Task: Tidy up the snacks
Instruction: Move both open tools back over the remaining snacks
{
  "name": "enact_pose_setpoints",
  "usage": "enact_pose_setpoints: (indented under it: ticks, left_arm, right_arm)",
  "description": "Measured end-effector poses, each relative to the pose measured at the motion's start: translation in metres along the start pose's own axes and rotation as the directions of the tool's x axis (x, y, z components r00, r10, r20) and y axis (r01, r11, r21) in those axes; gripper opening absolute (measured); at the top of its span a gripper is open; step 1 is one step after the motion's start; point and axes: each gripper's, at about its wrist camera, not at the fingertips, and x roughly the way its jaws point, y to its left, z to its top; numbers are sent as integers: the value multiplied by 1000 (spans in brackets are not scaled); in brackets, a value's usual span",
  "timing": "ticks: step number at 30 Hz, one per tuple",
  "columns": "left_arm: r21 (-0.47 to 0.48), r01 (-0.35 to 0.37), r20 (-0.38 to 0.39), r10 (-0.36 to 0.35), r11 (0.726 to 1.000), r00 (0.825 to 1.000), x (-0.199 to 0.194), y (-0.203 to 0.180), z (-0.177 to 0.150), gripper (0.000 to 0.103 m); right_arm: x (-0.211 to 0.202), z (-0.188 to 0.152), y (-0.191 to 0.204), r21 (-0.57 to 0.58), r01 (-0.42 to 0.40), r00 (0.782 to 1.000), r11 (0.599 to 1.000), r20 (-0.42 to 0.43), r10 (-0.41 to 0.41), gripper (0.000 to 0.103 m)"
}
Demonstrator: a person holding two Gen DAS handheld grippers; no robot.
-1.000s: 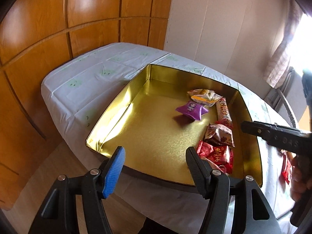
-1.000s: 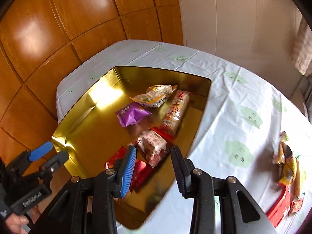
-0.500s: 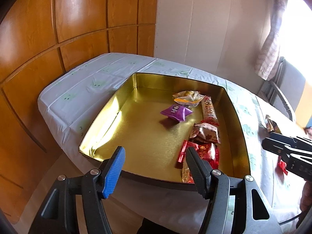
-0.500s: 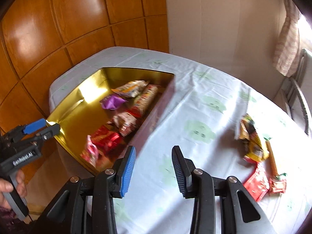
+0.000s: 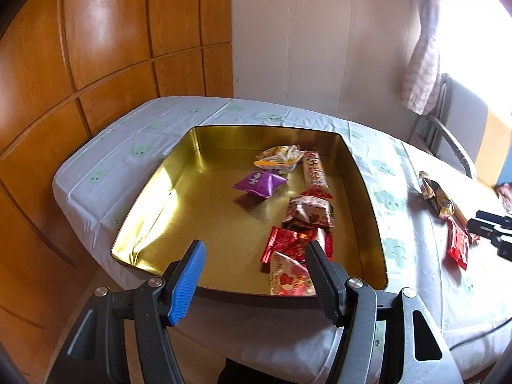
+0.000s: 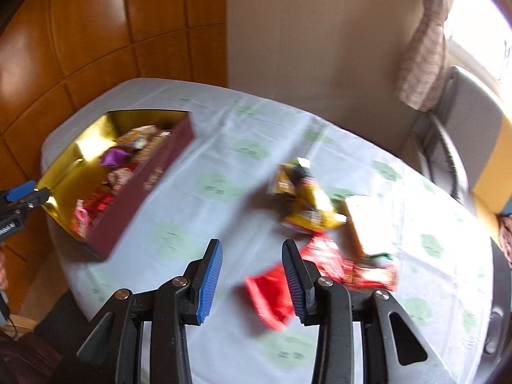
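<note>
The snacks lie in two groups. Inside the gold tin (image 5: 153,211), along its right wall, sit a yellow-and-white packet (image 5: 278,159) at the far end, a long red-and-white bar (image 5: 315,172) beside it, a purple packet (image 5: 260,184) a little toward the tin's middle, then a brown packet (image 5: 308,213), a red packet (image 5: 289,244) and a pink-and-white packet (image 5: 288,276) at the near wall. The rest lie loose on the tablecloth (image 6: 224,160), well to the right of the tin: a yellow and dark heap (image 6: 307,204) farthest from the camera, red packets (image 6: 329,256) nearer, and one red packet (image 6: 268,294) closest. This view is blurred, so their exact kinds cannot be told.

The left gripper (image 5: 252,275) hovers over the near edge of the tin, its jaws apart and empty. The right gripper (image 6: 251,275) is over the cloth, right of the tin and beside the loose heap; its jaws stand apart with nothing between them, and the closest red packet lies on the cloth beneath the right jaw.

Wooden panels (image 5: 105,32) and a curtain (image 5: 422,48) stand behind the table.
</note>
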Motion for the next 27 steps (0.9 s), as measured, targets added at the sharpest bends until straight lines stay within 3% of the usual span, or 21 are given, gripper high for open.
enact_pose_setpoints:
  ticks: [15,20,27]
  left_arm:
    - [127,54,1,-54,990,999,-6,-50,5,65]
    - [188,85,-9,-85,978,996,-6,-77,7,65]
    - [274,126,-31,-122,954,992,-1,-116,8,65]
  right_arm:
    - [-4,-34,-128,110,197,980,974,-64,-191,39]
    - [10,-51,-165,259,191,979,947,-126,-162,39]
    - [-1,-50,-185,370,161,986,915,-98,-134,39]
